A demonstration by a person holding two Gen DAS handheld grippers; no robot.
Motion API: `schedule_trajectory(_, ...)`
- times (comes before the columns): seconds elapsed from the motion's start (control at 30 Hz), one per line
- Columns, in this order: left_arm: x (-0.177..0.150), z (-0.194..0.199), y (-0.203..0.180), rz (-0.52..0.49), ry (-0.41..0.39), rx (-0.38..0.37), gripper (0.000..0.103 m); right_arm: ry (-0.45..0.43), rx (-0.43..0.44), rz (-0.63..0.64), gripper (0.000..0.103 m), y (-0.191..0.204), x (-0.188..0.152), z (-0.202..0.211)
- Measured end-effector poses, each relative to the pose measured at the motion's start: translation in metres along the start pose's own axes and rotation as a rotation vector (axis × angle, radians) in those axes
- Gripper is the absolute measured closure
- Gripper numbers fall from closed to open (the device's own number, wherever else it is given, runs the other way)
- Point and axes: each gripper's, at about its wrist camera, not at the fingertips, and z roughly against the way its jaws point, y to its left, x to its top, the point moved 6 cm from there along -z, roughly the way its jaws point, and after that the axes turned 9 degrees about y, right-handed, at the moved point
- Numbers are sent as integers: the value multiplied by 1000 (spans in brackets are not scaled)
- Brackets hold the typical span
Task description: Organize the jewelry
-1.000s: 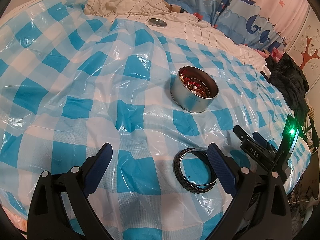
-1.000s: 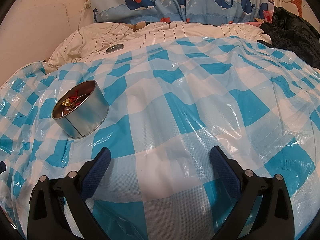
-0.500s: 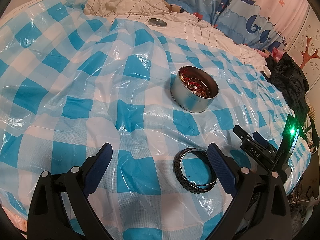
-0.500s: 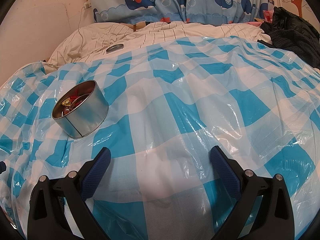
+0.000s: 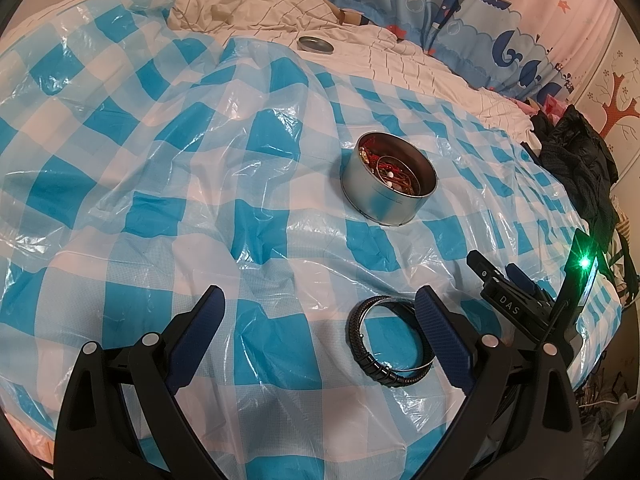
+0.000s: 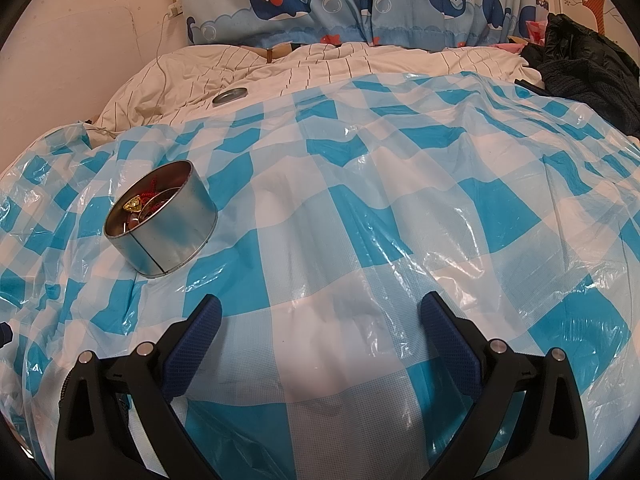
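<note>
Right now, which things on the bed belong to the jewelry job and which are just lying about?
Belong to the job:
- black bracelets, loose on the checkered plastic sheet, between the open left gripper fingers
- open metal tin, jewelry already inside
- tin lid, on the striped bedding
- right gripper, open, holding nothing

Lying about:
- dark clothes
- whale curtain

Low forward wrist views, shared tin (image 5: 389, 184) (bedtop)
</note>
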Motion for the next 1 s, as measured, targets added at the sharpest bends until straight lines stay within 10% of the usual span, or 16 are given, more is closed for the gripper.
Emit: schedule_trajectory(1.0, 0, 0, -2, -1, 1, 1, 11, 0, 0, 0, 7, 0, 0, -1)
